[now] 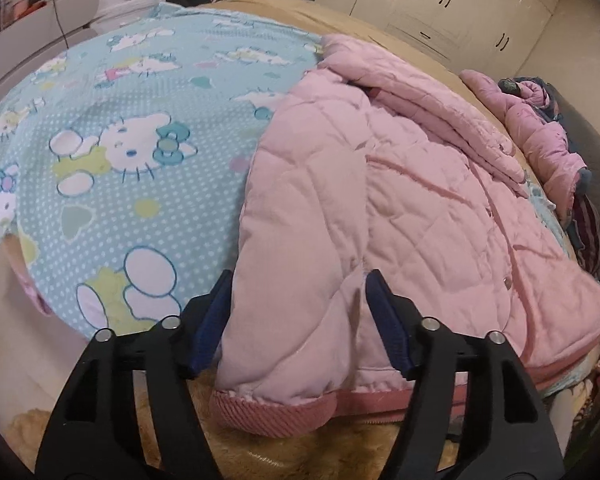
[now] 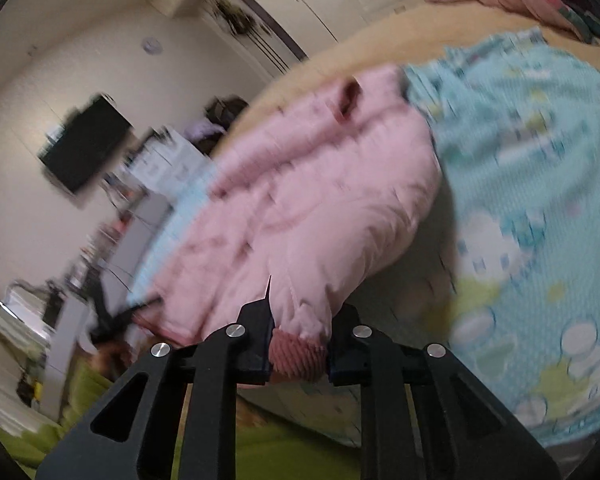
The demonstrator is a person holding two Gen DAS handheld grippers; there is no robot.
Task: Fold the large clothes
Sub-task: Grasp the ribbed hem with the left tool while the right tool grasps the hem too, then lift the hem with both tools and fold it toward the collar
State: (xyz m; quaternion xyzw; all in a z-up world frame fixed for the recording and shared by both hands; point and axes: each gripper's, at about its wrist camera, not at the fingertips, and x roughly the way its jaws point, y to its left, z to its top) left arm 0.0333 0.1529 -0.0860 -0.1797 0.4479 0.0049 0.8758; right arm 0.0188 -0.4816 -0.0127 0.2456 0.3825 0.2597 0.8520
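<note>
A pink quilted jacket (image 1: 400,208) lies on the right side of a light-blue cartoon-cat sheet (image 1: 140,140) spread over the bed. One sleeve (image 1: 300,280) runs toward me and ends in a ribbed darker-pink cuff (image 1: 272,412) at the bed's edge. My left gripper (image 1: 298,292) is open and straddles that sleeve, with the pads apart from the fabric. The right wrist view is blurred. There my right gripper (image 2: 300,344) is shut on the other ribbed cuff (image 2: 298,356), and the jacket (image 2: 312,200) stretches away from it across the sheet (image 2: 540,200).
A second pink puffy garment (image 1: 540,136) and a heap of dark clothes (image 1: 584,236) sit at the bed's far right. White wardrobes (image 1: 440,4) stand behind. A furry tan rug (image 1: 260,452) lies below the bed edge. A dark screen (image 2: 84,140) hangs on the wall.
</note>
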